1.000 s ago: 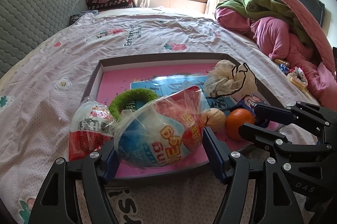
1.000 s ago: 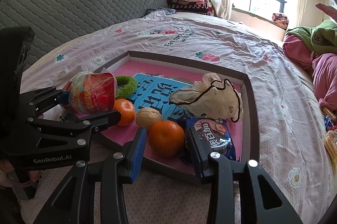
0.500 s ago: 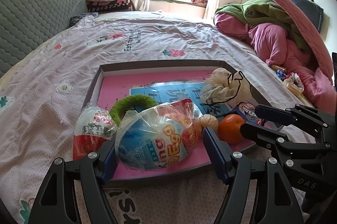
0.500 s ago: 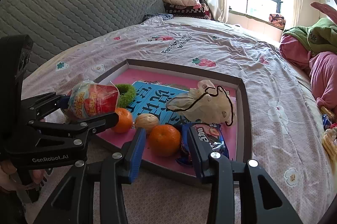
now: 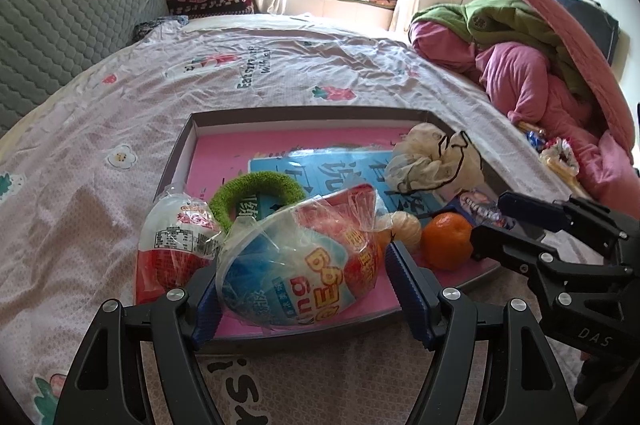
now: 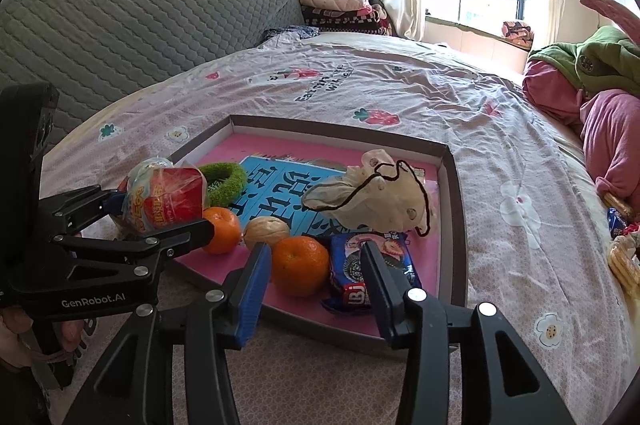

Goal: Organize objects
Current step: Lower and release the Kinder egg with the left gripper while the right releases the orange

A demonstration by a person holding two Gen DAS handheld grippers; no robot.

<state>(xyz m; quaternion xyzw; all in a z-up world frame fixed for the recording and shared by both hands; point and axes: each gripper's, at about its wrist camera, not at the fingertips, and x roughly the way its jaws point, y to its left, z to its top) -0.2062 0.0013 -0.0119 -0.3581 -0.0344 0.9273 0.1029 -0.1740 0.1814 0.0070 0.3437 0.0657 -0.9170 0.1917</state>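
The egg-shaped snack pack (image 5: 296, 261) sits between the left gripper (image 5: 302, 289) pads, wrapped in loose clear film. The pads flank it closely; whether they actually press it cannot be told, since a gap shows at the right pad. The pack hangs over the near edge of the shallow box (image 5: 304, 115), at 6 o'clock of the box in the left wrist view. Its print reads "Egg" upside down; the smaller characters are not legible.

At 9 o'clock of the pack, a second wrapped pack (image 5: 176, 237) with a printed nutrition label lies against the box's left wall, apparently outside it. At 12 o'clock lies a green ring (image 5: 256, 195) on a blue sheet (image 6: 288, 193) bearing large Chinese characters.

Your right gripper (image 6: 312, 277) stands wide open around an orange (image 6: 300, 265), not touching it. Its right finger rests over a biscuit packet (image 6: 352, 273); the brand is only partly readable. A walnut (image 6: 266, 232) and a second orange (image 6: 222, 229) lie at 10 o'clock of the first orange, and a drawstring pouch (image 6: 376, 197) at 1 o'clock.

Judged progress: most items are in the box. Remaining: place the snack packs and check the loose items at the bed's right edge. The left gripper body reads "GenRobot.AI".
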